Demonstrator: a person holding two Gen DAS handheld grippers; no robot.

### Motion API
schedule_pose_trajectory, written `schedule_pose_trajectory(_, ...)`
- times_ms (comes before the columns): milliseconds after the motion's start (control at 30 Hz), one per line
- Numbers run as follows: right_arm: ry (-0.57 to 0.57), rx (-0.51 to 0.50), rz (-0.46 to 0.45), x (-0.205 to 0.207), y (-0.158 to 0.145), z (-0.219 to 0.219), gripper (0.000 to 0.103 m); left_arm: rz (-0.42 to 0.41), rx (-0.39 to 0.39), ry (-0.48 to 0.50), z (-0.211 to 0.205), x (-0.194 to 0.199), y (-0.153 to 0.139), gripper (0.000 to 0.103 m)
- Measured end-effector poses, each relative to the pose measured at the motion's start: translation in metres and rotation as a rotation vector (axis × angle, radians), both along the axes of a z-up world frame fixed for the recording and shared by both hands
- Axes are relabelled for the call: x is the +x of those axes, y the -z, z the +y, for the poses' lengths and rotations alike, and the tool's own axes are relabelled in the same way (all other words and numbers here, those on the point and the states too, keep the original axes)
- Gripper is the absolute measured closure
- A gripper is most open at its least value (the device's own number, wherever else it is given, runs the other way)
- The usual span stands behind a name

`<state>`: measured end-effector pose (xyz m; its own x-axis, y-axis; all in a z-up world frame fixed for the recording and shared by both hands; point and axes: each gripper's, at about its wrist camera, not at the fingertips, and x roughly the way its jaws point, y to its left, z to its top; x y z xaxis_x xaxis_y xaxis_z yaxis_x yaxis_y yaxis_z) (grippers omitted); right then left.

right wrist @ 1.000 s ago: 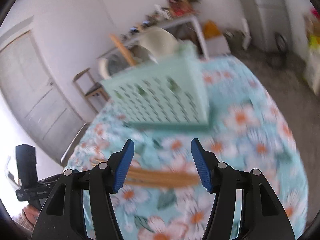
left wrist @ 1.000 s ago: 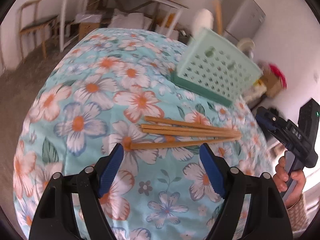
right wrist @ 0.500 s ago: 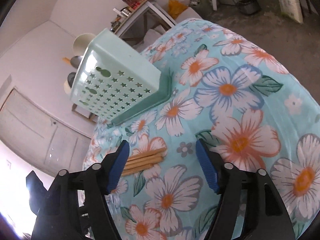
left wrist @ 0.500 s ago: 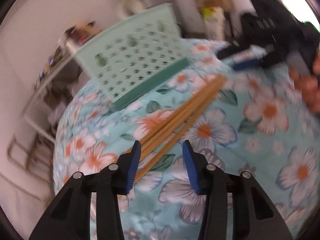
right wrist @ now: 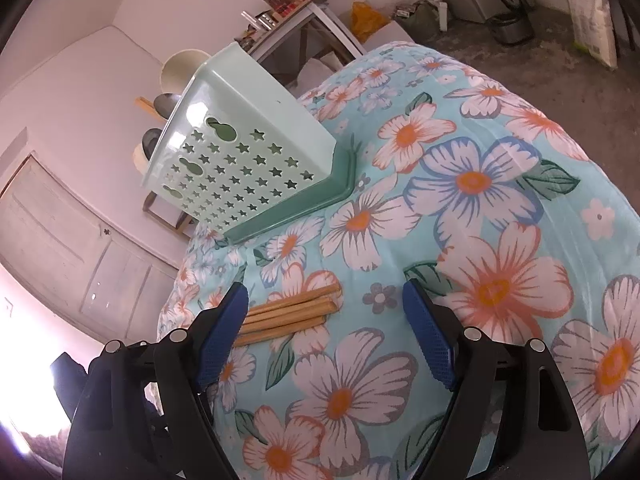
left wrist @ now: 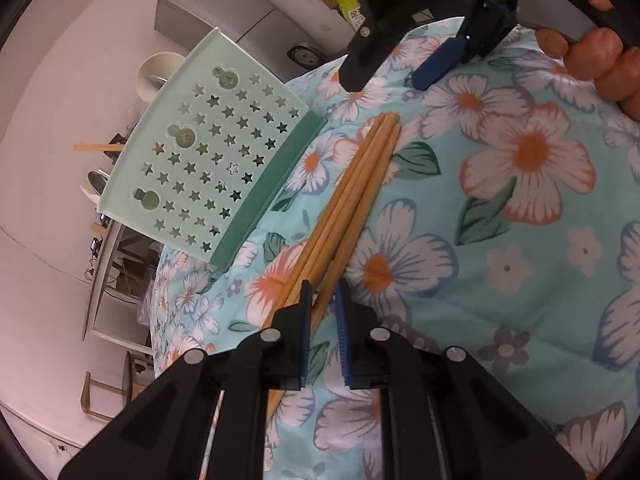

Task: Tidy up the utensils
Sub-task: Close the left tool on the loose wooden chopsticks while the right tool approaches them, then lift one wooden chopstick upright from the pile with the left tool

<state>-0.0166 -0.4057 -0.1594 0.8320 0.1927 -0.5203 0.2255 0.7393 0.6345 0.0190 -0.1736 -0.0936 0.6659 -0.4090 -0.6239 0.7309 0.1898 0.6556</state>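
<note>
Several wooden chopsticks [left wrist: 360, 184] lie bunched on the floral tablecloth, pointing toward a mint-green star-holed basket [left wrist: 208, 152] standing on its darker tray. My left gripper [left wrist: 323, 300] sits over the near ends of the bunch. Its jaws are closing, nearly together, with one chopstick running between the blue pads and a sliver of gap still showing. My right gripper [right wrist: 324, 290] hovers at the far ends of the chopsticks [right wrist: 292, 312]. Its jaws are opening wide and nothing is between them. The basket [right wrist: 248, 140] stands beyond it. In the left wrist view the right gripper [left wrist: 396, 72] shows at the top, held by a hand [left wrist: 592, 56].
The round table [right wrist: 480, 184] drops off to bare floor on the right. A pale bowl [right wrist: 180, 64] and spoons stand behind the basket. Further back are a grey fridge [left wrist: 224, 12], a cluttered side table [right wrist: 304, 12] and a rice cooker [right wrist: 512, 28] on the floor.
My left gripper rolled, moved in onto the chopsticks' near ends and narrowed from wide open to nearly shut. My right gripper dipped toward the far ends and spread wider.
</note>
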Motion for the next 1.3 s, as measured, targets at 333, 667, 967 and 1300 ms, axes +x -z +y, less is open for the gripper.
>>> schedule_pose_trajectory(333, -0.003, 0.013, -0.019, -0.007, 0.001, -0.002, 0.027, 0.06, -0.069, -0.013, 0.008, -0.011, -0.016, 0.103)
schedule_pose_trajectory(667, 0.003, 0.004, -0.02, -0.007, 0.001, 0.002, 0.027, 0.133, -0.096, -0.045, 0.009, -0.009, -0.021, 0.099)
schedule_pose_trajectory(967, -0.001, 0.026, -0.048, -0.009, 0.002, 0.0, 0.027, 0.218, -0.138, -0.012, -0.031, 0.013, -0.03, 0.084)
schedule_pose_trajectory(1300, -0.016, 0.031, -0.067, -0.01, 0.002, -0.003, 0.027, 0.338, -0.173, -0.003, -0.048, 0.018, -0.035, 0.094)
